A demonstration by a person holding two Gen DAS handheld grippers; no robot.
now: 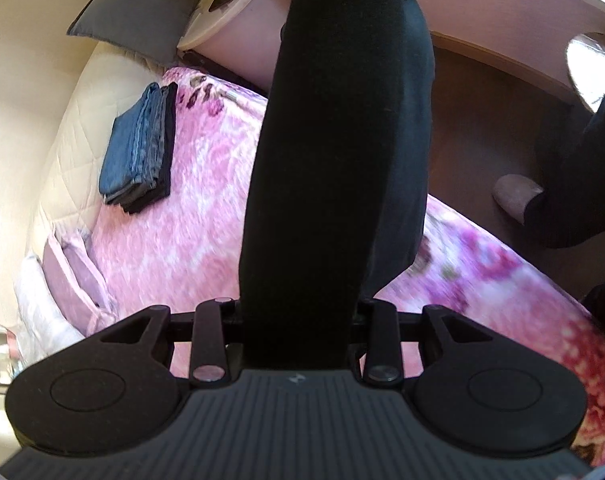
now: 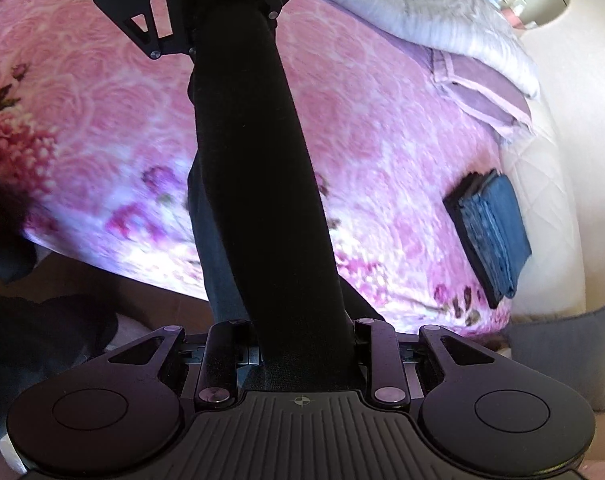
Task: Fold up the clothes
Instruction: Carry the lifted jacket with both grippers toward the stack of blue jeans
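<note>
The left gripper is clamped on a long black garment, folded into a narrow band that runs from between its fingers straight up the left wrist view. The right gripper pinches the other end of the same band, and in the right wrist view the black garment stretches away from its closed fingers to the left gripper, seen at the top of that picture with the cloth caught in its jaws. The band hangs taut between the two grippers above the bed, clear of the pink floral blanket that covers the mattress. A stack of folded clothes, blue denim on top of darker pieces, lies on the blanket near its far edge, just beside the cream quilted bedspread; the same stack shows at the right of the right wrist view. Mauve pillows and a pale rumpled quilt lie at one end of the bed, and a grey cushion leans near the other. Beyond the bed's edge is a brown floor, where a person's dark trouser leg and a light slipper stand. Both views are smeared with motion blur.
</note>
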